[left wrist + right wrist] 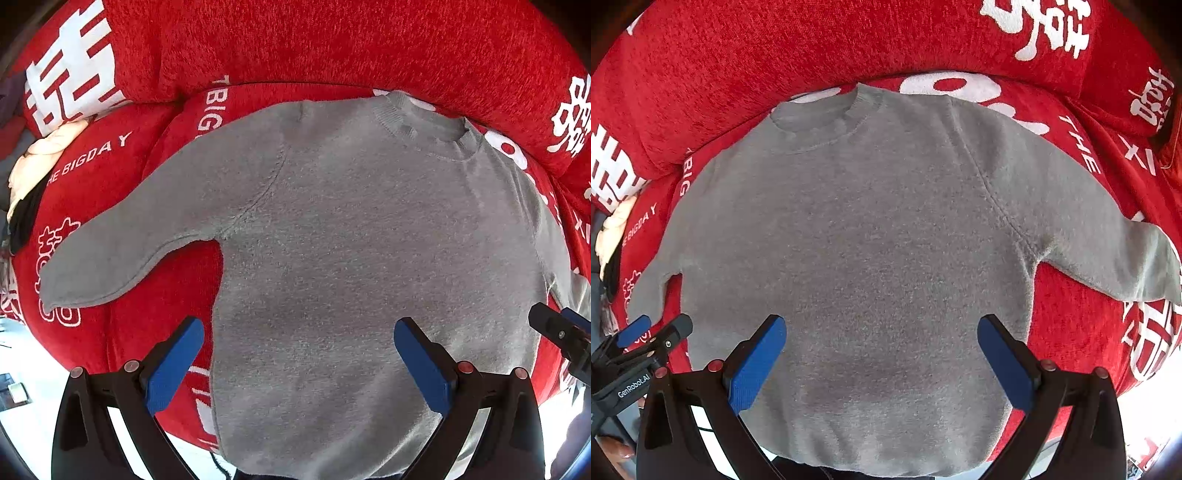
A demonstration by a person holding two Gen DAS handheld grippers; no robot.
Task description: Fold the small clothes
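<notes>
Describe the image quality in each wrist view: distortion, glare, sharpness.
Left wrist view: strong fisheye bending of the gray sweater and the red cover, blown-out white at the lower left, dark vignetted corners. Right wrist view: the same barrel distortion, overexposed white at the lower right, sweater knit reasonably sharp at the centre.

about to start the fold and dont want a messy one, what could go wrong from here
1. The grey sweater lies flat on a soft, bumpy red sofa cover; a pinch could catch the cover too.
2. Both sleeves spread wide; the left sleeve may drag and bunch.
3. The left tool and right tool, both open, hover close together near the hem and could collide.
</notes>
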